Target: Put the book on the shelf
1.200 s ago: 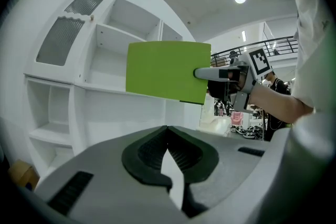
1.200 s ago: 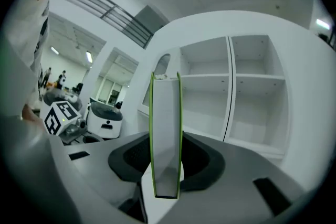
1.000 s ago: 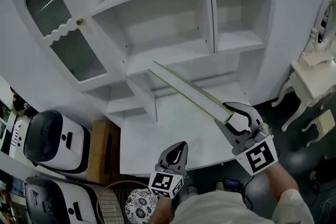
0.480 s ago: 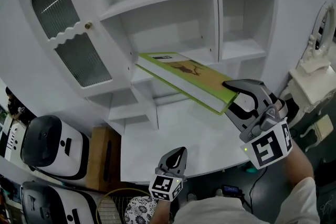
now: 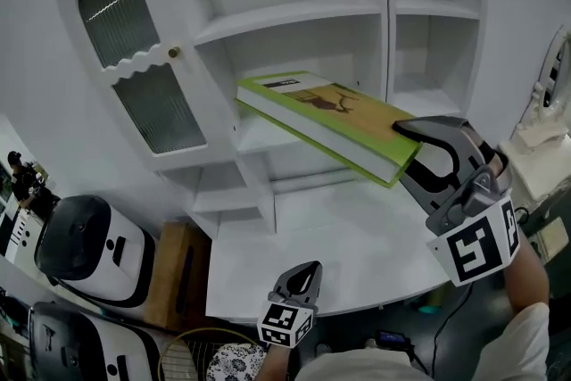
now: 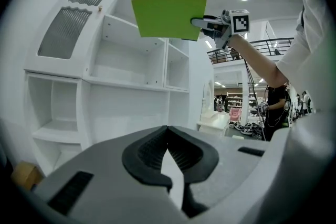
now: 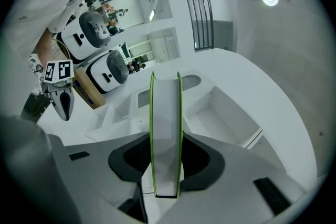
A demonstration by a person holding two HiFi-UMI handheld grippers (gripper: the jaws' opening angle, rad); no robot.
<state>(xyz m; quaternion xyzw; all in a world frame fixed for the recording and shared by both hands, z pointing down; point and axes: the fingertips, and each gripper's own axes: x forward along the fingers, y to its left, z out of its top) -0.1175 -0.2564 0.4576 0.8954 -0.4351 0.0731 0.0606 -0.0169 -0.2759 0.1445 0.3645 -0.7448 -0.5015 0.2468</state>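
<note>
— How far is the task?
— Not done, I think. The right hand-held gripper (image 5: 408, 153) clamps the green-edged, tan-covered flat book (image 5: 330, 114) by its near end. The book hangs above the white bench (image 5: 339, 236), its far end just before the white wooden shelf unit (image 5: 285, 12). To lay it on a board is left.
— And the left hand-held gripper (image 5: 301, 275)?
— Closed on nothing, low by the bench edge.
— The room?
— An arched glass door (image 5: 134, 58) stands open; rounded white machines (image 5: 85, 241) stand at the left.

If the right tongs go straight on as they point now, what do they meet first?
Probably the white shelf unit; the book held in the right tongs would touch it first. Depth is unclear.
</note>
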